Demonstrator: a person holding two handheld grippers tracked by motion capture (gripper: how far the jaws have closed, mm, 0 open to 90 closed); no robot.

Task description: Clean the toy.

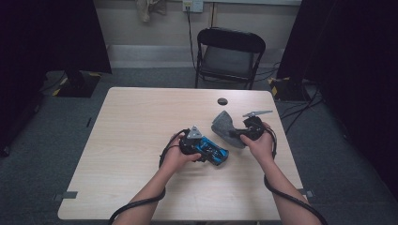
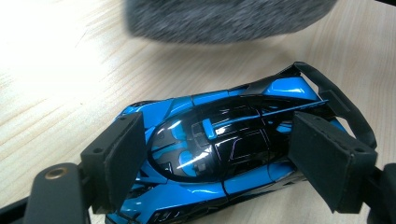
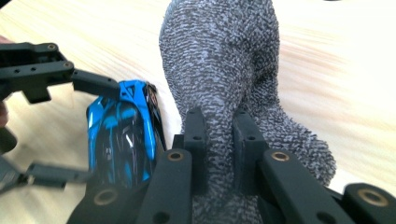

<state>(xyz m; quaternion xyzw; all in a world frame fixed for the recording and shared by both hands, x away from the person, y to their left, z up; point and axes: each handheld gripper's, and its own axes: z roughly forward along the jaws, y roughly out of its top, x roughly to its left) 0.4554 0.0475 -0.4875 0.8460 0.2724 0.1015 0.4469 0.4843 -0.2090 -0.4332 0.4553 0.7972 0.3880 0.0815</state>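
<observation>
Jaws of our left gripper [image 2: 219, 158] clamp the blue toy car [image 2: 219, 154] across its flanks to steady it on the table [image 1: 141, 140], while our right gripper [image 3: 219, 149] pinches the grey sock [image 3: 224, 70] (at the car's two o'clock), presumably to dress it.

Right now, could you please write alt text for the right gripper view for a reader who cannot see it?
The right gripper pinches a fuzzy grey sock between its two black jaws, above a light wooden table. To the left, the left gripper brackets a glossy blue and black toy car.
</observation>
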